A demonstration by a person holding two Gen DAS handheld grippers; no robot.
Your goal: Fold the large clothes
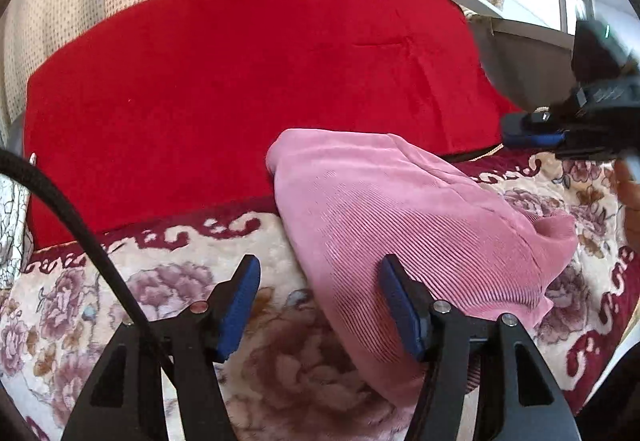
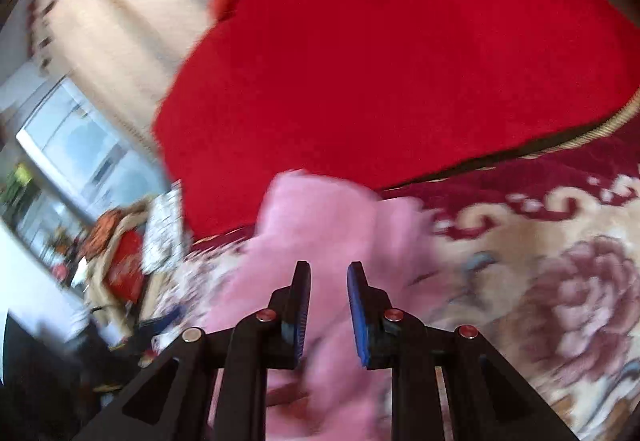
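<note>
The right gripper [image 2: 329, 273] is hovering over a pink ribbed garment [image 2: 316, 241], its blue-padded jaws standing a narrow gap apart with nothing pinched between them. The garment is lying bunched on a floral blanket [image 2: 560, 281] with a dark red scrolled border. Beyond it a large red cushion [image 2: 380, 61] is filling the far middle and right, a gold cord running along its lower edge. At far left a blurred window [image 2: 80, 149] is showing, with cluttered items [image 2: 120, 253] below it.
</note>
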